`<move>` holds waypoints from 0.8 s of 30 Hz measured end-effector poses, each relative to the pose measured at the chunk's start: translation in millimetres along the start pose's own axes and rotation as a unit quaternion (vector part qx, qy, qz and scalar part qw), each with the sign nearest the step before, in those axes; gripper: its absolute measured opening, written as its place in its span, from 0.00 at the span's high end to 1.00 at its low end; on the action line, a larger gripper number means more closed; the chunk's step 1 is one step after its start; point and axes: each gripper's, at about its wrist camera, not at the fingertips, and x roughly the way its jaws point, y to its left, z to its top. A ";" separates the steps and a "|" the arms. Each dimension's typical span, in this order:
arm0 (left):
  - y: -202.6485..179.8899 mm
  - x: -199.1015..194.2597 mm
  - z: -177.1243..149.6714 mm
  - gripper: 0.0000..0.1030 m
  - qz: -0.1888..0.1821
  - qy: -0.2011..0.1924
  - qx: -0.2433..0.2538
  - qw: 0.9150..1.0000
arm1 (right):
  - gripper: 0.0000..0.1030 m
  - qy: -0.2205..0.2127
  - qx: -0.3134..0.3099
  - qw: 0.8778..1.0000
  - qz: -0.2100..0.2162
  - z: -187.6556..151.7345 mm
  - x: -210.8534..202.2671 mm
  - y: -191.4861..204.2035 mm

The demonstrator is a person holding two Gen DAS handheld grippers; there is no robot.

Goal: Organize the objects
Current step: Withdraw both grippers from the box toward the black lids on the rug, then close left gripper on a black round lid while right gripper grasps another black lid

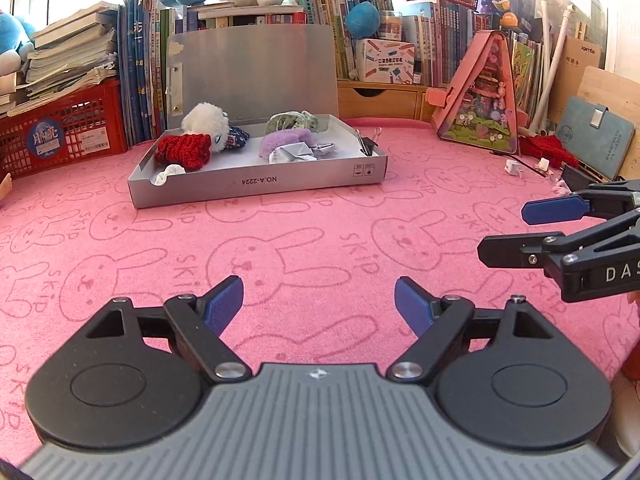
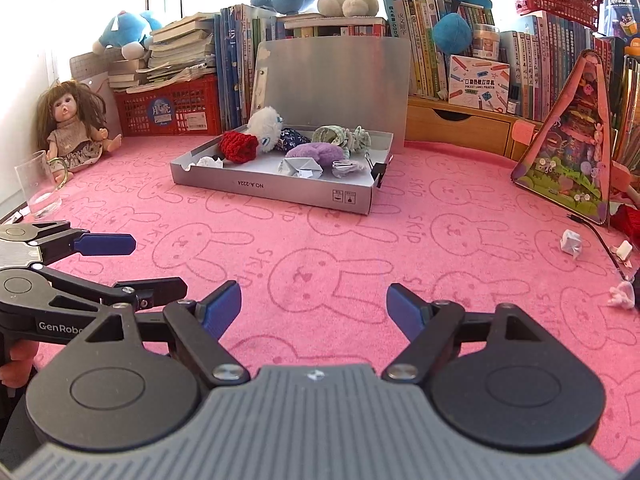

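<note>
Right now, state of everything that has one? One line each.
left claw: open, empty, above the mat
right claw: open, empty, above the mat
silver box: lid up, small items inside
binder clip: clipped on the box's right rim
folded paper cube: loose on the mat, outside the box
glass: upright, looks empty
doll: sitting against the wall

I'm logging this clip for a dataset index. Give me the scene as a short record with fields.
surface: pink bunny-print cloth
container: grey box, lid open and upright
in box: red knit piece, white plush, purple plush, folded papers
loose on cloth: small white paper cube, at right
left gripper: open, holds nothing
right gripper: open, holds nothing
background: books, doll, glass cup
</note>
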 end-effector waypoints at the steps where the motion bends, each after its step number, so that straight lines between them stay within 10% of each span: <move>1: -1.3 -2.4 -2.3 0.16 -0.001 0.001 0.001 1.000 | 0.15 0.001 -0.007 1.000 0.002 -4.6 -3.3 1.8; 20: -7.4 -28.0 -30.8 0.16 -0.029 0.024 -0.006 0.999 | 0.35 0.047 -0.093 0.992 0.067 -51.9 -17.6 34.4; 24: -10.5 -28.6 -32.2 0.17 -0.037 0.022 -0.009 0.999 | 0.65 0.040 -0.061 0.996 0.056 -49.7 -15.7 31.3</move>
